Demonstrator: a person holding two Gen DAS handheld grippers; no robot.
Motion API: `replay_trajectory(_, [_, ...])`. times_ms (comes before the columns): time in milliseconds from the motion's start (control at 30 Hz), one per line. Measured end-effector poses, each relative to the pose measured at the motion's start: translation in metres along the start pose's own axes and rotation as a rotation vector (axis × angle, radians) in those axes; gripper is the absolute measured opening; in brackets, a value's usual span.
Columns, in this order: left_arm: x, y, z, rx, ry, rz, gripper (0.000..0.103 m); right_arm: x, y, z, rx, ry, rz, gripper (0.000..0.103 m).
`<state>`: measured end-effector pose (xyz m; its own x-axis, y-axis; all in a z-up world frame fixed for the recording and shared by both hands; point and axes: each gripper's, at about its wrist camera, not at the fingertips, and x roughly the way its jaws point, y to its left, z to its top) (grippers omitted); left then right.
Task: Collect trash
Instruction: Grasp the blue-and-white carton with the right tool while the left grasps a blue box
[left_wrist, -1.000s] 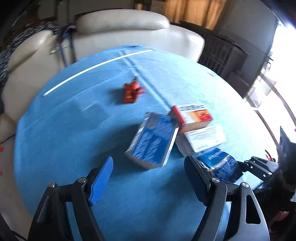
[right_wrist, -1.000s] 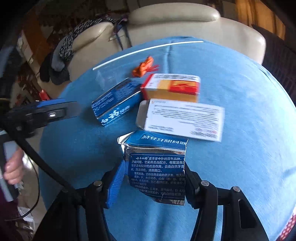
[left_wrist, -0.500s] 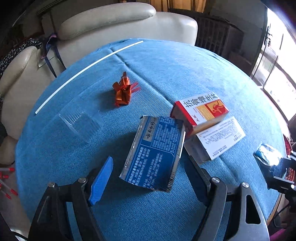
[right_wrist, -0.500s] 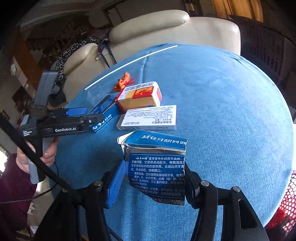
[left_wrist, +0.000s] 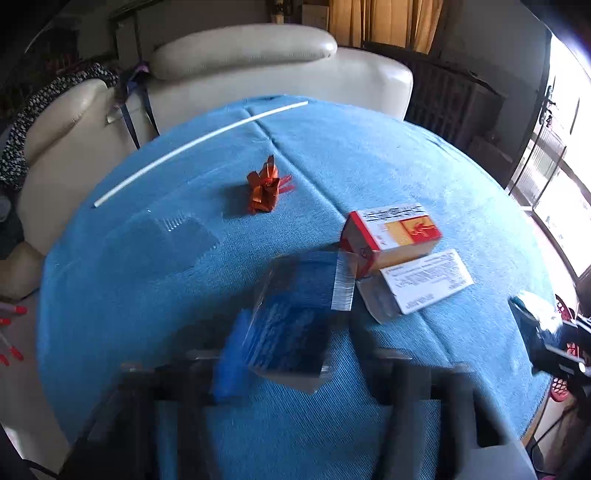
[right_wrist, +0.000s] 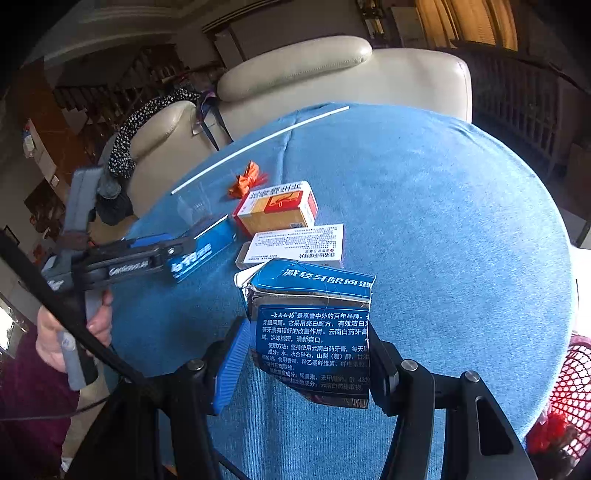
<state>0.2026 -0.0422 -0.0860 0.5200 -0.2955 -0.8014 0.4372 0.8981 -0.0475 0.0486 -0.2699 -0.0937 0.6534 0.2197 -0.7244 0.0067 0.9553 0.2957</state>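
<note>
Change: against the pictures of a moment ago, the left claw has snapped shut on the flat dark-blue cardboard box, which then lay loose between wide-spread jaws; the near part of the left view is blurred by that motion.
Meaning for the task: this second piece of trash now looks secured, so I judge the next step is to lift it and carry it off the table.
Left claw: closed on the dark-blue box, one blue pad pressing its left edge; the other pad is hidden in blur.
Right claw: the right claw grips a torn blue toothpaste carton with a silver inner lining, both pads on its sides, held clear above the round table with a blue cloth.
Box axis: the dark-blue box's long axis runs near to far, leaning slightly right at the far end; its broad printed face is up, and its far end reaches beside the red box.
Carton axis: long axis near to far along the claw, torn open end far.
Left on the table: a red-and-yellow medicine box, a white printed box just near it, a crumpled orange foil wrapper farther off, a thin white stick by the far edge.
Bin: a red mesh basket shows at the right edge, probably the destination.
</note>
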Motion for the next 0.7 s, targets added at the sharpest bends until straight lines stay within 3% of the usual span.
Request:
replay_trajectory(167, [-0.011, -0.006, -0.011, -0.008, 0.021, 0.051, 0.017, -0.011, -0.002, -0.002, 0.009, -0.021, 0.001, 0.061])
replay_trajectory(267, [-0.015, 0.003, -0.019, -0.058, 0.031, 0.007, 0.018, -0.017, -0.004, -0.005, 0.015, -0.026, 0.004, 0.061])
replay_trajectory(300, [-0.017, 0.006, -0.02, -0.076, 0.026, 0.003, 0.029, -0.019, -0.005, -0.006, 0.013, -0.029, 0.001, 0.061])
replay_trajectory(333, [-0.02, 0.011, -0.021, -0.1, 0.017, 0.005, 0.05, -0.021, -0.006, -0.008, 0.011, -0.032, -0.003, 0.061])
replay_trajectory(400, [-0.026, 0.018, -0.02, -0.14, -0.022, 0.009, 0.073, -0.023, -0.01, -0.012, 0.016, -0.028, -0.01, 0.061])
replay_trajectory(500, [-0.026, 0.025, -0.015, -0.185, -0.04, -0.001, 0.074, -0.019, -0.02, -0.017, 0.06, -0.009, 0.005, 0.061])
replay_trajectory(700, [0.014, 0.017, -0.009, -0.185, 0.057, 0.047, 0.076, -0.015, -0.015, -0.016, 0.06, -0.001, 0.01, 0.061])
